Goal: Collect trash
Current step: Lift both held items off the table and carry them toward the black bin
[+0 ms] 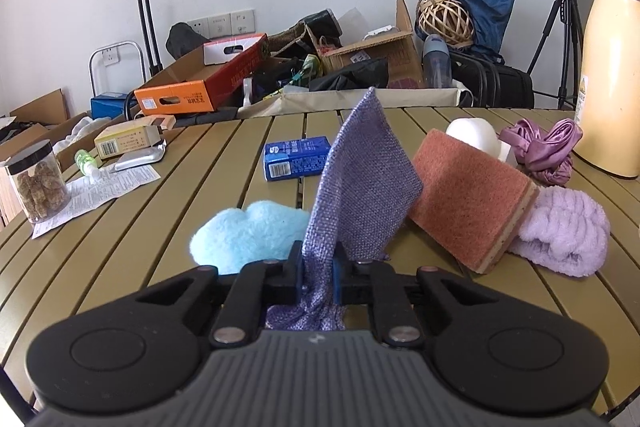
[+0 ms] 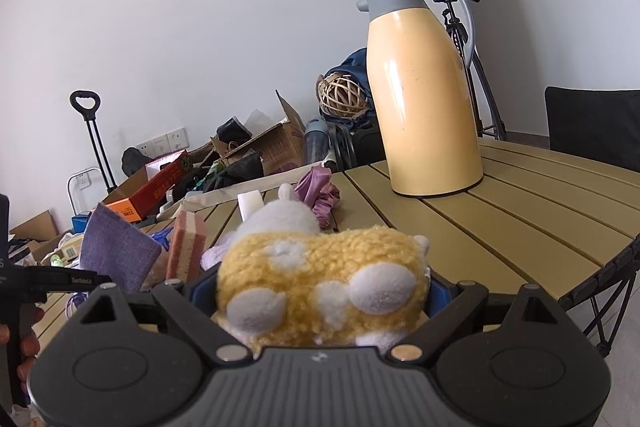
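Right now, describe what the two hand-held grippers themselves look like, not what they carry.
Both match. The left hand-held gripper and right hand-held gripper each have a grey ribbed body with a small pale logo, two round black side housings, black linkage arms on silver pivot pins, and blue pads on black fingers. No cables or sleeves show.

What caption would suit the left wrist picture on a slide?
Left gripper clamps a purple cloth above a slatted table strewn with sponge, blue carton and jar.

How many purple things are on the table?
3 on the table: a shiny purple cloth by the thermos, a fluffy lilac towel under the sponge; the left gripper holds a purple fabric pouch. Others may be hidden.
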`<state>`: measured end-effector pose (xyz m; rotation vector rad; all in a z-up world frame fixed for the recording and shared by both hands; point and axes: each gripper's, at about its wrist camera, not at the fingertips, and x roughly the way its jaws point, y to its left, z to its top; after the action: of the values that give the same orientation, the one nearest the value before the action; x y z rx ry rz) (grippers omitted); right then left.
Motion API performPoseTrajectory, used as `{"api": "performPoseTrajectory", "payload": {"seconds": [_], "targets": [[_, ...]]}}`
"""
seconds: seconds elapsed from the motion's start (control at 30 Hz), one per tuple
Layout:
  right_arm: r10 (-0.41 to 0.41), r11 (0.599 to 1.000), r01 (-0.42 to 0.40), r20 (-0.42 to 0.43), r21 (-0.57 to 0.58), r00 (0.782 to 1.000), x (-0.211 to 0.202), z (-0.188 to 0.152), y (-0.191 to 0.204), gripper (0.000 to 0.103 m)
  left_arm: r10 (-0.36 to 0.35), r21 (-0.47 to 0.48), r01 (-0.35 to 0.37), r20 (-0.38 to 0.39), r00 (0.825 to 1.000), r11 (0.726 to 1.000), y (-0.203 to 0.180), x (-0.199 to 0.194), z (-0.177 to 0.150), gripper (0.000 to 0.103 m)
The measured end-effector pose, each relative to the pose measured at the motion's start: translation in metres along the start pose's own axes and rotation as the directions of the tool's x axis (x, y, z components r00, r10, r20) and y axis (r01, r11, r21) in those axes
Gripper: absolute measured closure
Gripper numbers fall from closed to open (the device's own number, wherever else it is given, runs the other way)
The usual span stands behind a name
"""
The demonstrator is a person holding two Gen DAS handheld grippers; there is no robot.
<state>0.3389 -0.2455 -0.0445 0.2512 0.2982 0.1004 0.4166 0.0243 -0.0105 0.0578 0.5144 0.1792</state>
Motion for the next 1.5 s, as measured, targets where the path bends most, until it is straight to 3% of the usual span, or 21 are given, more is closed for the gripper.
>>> {"api": "performPoseTrajectory", "payload": {"seconds": [0.63, 1.03, 1.5], "targets": [[0.063, 0.997, -0.062, 0.033, -0.036, 0.997, -0.019, -0.002, 0.019, 0.009, -0.013, -0.03, 0.016, 0.102, 0.995, 0.999, 0.012, -0.064, 0.002, 0.09], [0.116, 0.991, -0.109, 0.08, -0.081, 0.99, -0.068, 0.006, 0.038, 0.009, -0.018, -0.003, 0.018, 0.15, 0.988, 1.0, 0.014, -0.129, -0.007, 0.09], [0.15, 0.984, -0.143, 0.066, -0.105, 0.986, -0.135, 0.002, 0.045, 0.009, -0.04, 0.014, 0.039, 0.157, 0.987, 0.999, 0.016, -0.208, -0.035, 0.09]]}}
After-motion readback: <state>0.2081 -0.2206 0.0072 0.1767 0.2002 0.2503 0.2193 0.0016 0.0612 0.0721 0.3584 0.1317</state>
